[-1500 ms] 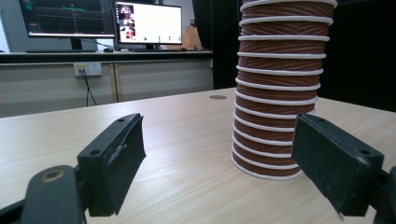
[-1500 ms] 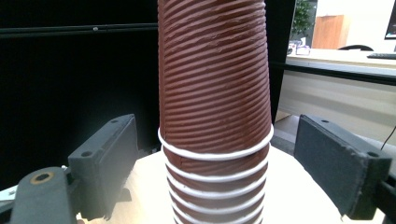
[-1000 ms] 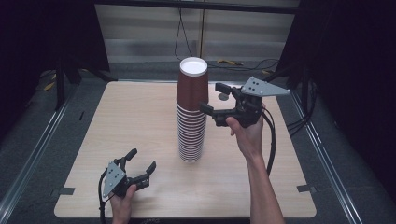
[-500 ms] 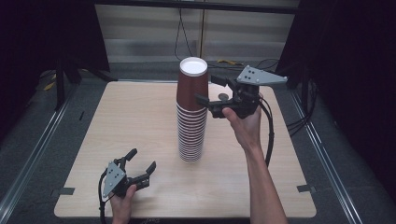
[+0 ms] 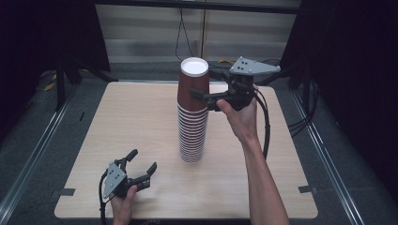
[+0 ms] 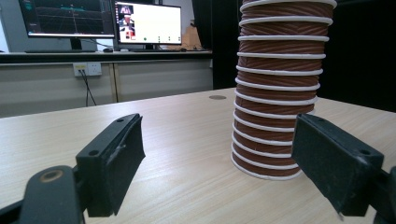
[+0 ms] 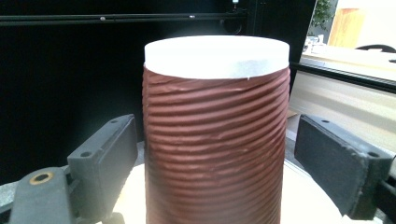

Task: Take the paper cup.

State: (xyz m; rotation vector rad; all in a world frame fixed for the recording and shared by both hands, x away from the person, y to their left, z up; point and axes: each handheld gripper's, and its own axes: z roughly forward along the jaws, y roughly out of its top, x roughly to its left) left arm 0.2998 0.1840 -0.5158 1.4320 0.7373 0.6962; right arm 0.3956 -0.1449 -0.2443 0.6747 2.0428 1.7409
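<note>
Leftmost, left gripper (image 5: 140, 168) rests low at the near-left of the wooden table (image 5: 141, 122), jaws spread wide with nothing between them; in its own view the base of the cup stack (image 6: 275, 116) stands upright beyond the jaws, apart from them. Centre: tall stack of brown ribbed paper cups (image 5: 193, 112), inverted, white bottom of top cup (image 7: 215, 140) uppermost. Right gripper (image 5: 201, 97) is raised level with the top cup, jaws parted, straddling it, gaps visible on both sides.
</note>
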